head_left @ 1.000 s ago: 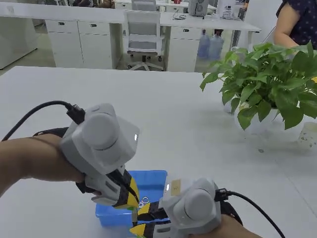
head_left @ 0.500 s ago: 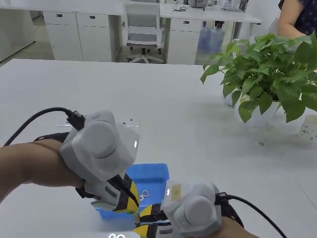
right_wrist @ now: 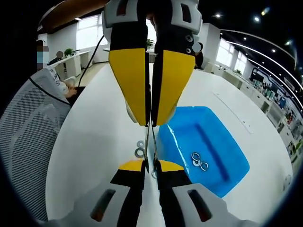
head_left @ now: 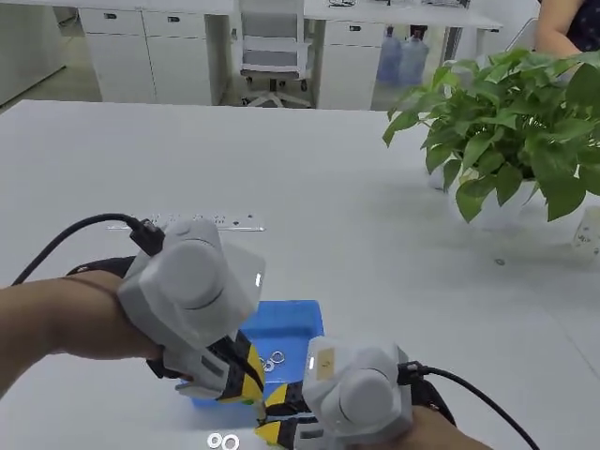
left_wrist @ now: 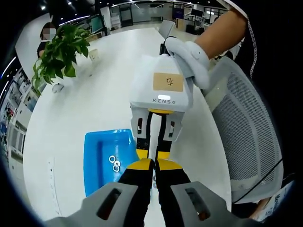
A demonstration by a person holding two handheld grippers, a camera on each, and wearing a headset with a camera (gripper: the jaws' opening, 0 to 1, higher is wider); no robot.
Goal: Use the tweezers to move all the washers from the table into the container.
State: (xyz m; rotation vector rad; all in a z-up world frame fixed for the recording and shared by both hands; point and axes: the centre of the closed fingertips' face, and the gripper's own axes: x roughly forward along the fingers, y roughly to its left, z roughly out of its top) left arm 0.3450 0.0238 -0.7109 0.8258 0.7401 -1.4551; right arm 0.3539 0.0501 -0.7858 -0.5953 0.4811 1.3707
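Observation:
A blue container (head_left: 298,321) sits on the white table, with washers (head_left: 274,359) lying inside it. Two more washers (head_left: 223,441) rest on the table just in front of it, and they appear again (right_wrist: 140,149) beside the container (right_wrist: 222,156). My left gripper (head_left: 251,384) and right gripper (head_left: 272,414) face each other tip to tip over the container's near edge. Thin metal tweezers (right_wrist: 150,142) run between the two pairs of jaws. The left gripper (left_wrist: 154,165) and the right gripper (right_wrist: 151,166) both look shut on them.
A narrow strip-like object (head_left: 187,223) lies on the table beyond the container. A potted green plant (head_left: 506,131) stands at the far right. A mesh office chair (left_wrist: 246,127) is behind the person. Desks and a chair (head_left: 272,47) stand beyond the table.
The head camera has tilted down, bringing the two table washers into view. The grippers stay together at the container's near edge, little moved.

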